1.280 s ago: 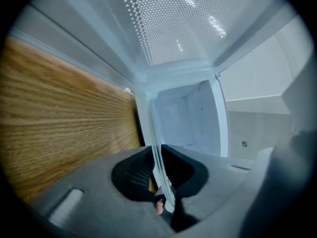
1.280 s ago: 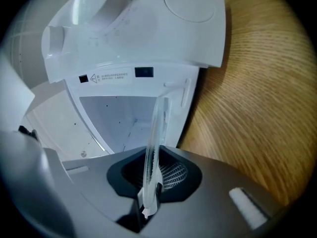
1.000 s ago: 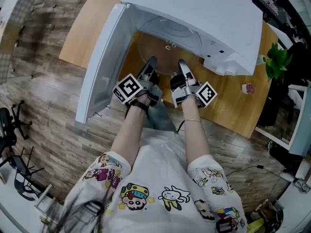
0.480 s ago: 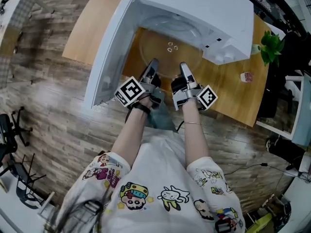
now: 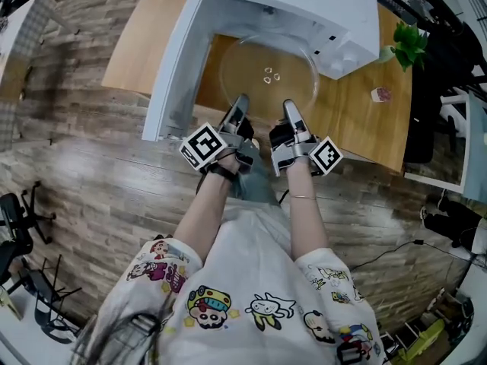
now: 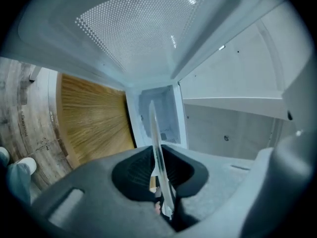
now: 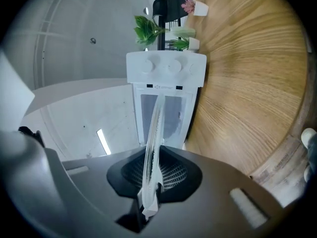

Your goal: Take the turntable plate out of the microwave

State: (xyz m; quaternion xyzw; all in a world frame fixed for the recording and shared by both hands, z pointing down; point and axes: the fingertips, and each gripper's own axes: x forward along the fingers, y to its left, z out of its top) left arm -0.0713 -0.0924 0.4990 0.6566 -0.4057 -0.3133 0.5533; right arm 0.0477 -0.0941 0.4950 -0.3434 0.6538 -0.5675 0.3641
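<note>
The clear glass turntable plate point(image 5: 268, 73) hangs level over the wooden table point(image 5: 365, 131), in front of the white microwave point(image 5: 304, 2), most of it outside the cavity. My left gripper point(image 5: 241, 103) is shut on the plate's near rim, left of centre. My right gripper point(image 5: 289, 108) is shut on the same rim, to the right. In the left gripper view the plate point(image 6: 155, 138) runs edge-on between the pads of my left gripper point(image 6: 161, 187). In the right gripper view the plate's rim point(image 7: 154, 128) is pinched the same way by my right gripper point(image 7: 148, 182).
The microwave's door point(image 5: 176, 71) stands open at the left, close beside the plate and my left gripper. A potted plant point(image 5: 405, 44) and a small pink item point(image 5: 380, 94) sit on the table to the right. Wood floor lies below the table's edge.
Both grippers have drawn back toward the person with the plate held between them. The plate has slid out from under the microwave's roof and now shows nearly whole.
</note>
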